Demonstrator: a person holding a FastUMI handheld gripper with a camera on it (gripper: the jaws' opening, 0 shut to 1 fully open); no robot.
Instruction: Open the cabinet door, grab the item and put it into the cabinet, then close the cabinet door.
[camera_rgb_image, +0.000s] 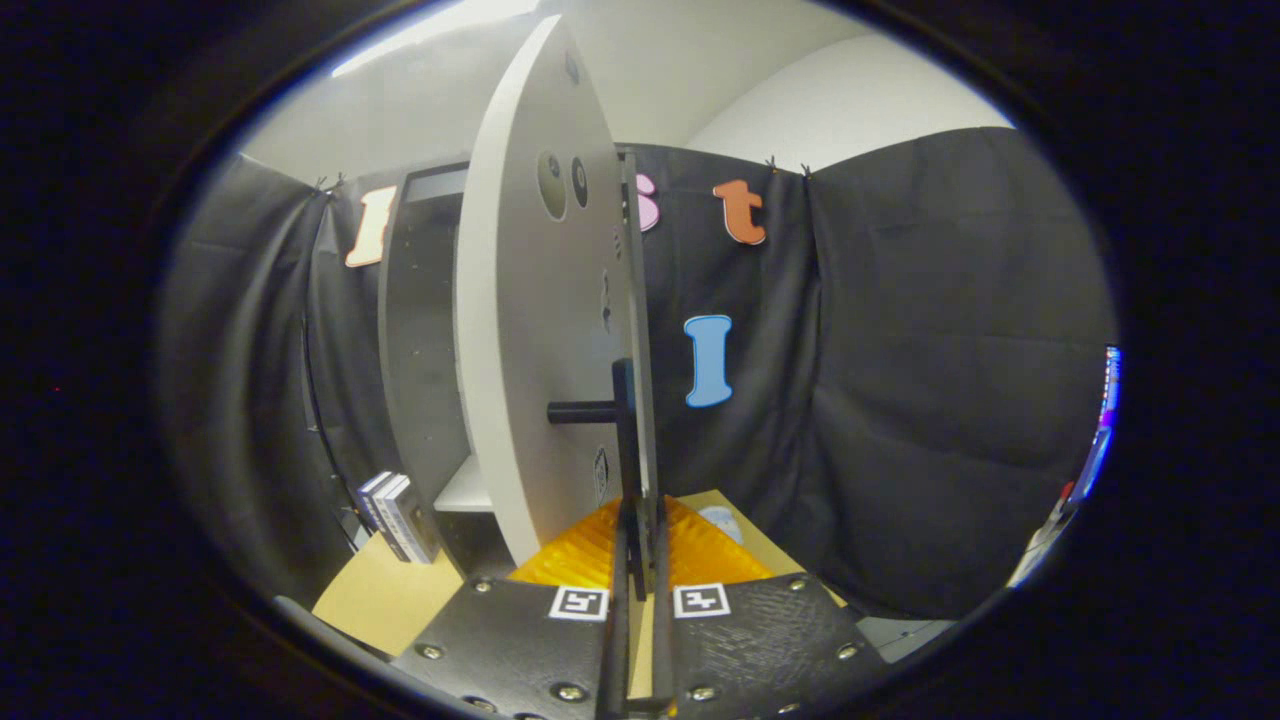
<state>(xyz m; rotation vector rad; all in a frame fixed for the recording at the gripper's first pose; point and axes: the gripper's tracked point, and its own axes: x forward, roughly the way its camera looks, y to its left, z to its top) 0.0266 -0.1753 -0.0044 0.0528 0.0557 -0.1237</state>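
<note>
door stage underway: cabinet door (520, 330) swung out edge-on, pale, with dark bar handle (625, 420); open cabinet (425, 340) with shelf beyond. hand-held gripper (640, 560) nearly closed, pinched on handle. item, seemingly small boxes (395, 515), standing on tabletop (375, 595) beside cabinet; still to grab, stow, close.

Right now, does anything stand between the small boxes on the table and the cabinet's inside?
Nothing visible. The white cabinet door is swung open, held by its black bar handle in the tool; the grey-and-white boxes stand beside the open grey cabinet.
</note>
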